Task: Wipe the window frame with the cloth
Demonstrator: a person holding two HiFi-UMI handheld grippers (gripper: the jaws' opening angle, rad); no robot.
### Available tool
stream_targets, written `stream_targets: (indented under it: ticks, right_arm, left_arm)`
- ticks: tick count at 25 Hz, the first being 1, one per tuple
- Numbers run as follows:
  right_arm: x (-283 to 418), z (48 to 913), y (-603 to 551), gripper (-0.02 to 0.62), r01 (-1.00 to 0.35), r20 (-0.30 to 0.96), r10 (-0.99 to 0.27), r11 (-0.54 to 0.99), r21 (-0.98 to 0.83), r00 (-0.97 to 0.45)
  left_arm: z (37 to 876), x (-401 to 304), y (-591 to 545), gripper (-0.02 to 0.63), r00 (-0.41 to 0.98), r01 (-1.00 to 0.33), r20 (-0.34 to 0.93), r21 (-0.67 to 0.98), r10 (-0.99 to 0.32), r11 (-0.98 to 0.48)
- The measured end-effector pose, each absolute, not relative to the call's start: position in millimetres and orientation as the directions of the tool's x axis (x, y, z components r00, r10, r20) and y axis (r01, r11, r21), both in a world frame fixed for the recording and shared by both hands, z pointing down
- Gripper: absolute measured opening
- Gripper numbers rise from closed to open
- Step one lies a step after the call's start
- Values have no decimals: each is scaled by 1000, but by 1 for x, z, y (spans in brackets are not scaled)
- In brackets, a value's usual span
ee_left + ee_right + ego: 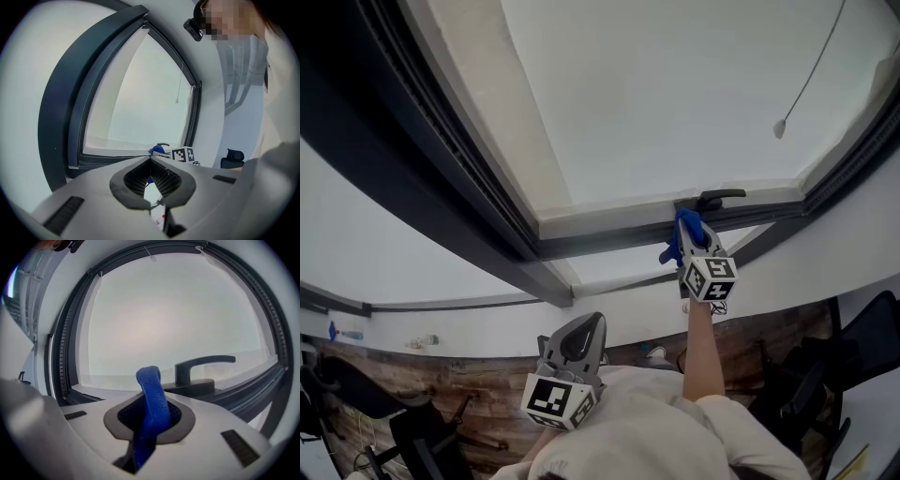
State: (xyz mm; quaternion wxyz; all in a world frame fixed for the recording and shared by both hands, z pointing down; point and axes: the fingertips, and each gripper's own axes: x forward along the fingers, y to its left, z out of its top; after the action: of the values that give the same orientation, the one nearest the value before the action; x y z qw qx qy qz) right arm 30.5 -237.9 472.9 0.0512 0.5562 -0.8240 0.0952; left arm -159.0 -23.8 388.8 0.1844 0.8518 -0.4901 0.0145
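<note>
The cloth (675, 246) – blue – sits at 3 o'clock in the head view, against the dark frame (609, 239). The handle (717, 199) is just beyond it, at 1 o'clock. The right claw (687, 234) is clamped on the cloth, one end poking out past its tips. The left claw (584, 328) hangs at 6 o'clock, near the person's chest – tips together, holding nothing.

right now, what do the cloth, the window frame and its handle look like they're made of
Cloth: blue woven or knit fabric, likely microfibre; a fine textured weave shows and its tip curls over.
Window frame: dark grey, matte, smooth profiles, probably painted aluminium or plastic; can't tell which.
Handle: black, smooth with a slight sheen, metal or hard plastic.
</note>
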Motion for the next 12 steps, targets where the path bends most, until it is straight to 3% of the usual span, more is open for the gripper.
stream_targets:
  ticks: [7,12]
  right_arm:
    - [22,476,-220,54,-964,207,-947,214,-160,-245]
    - [-56,485,-196,54,-917,227,-897,330,-223,-378]
  left_arm:
    - [390,-193,-12,9,501,-850,214,300,-838,-432]
    - [390,-218,-6,9,516,-842,209,304,-831,-446]
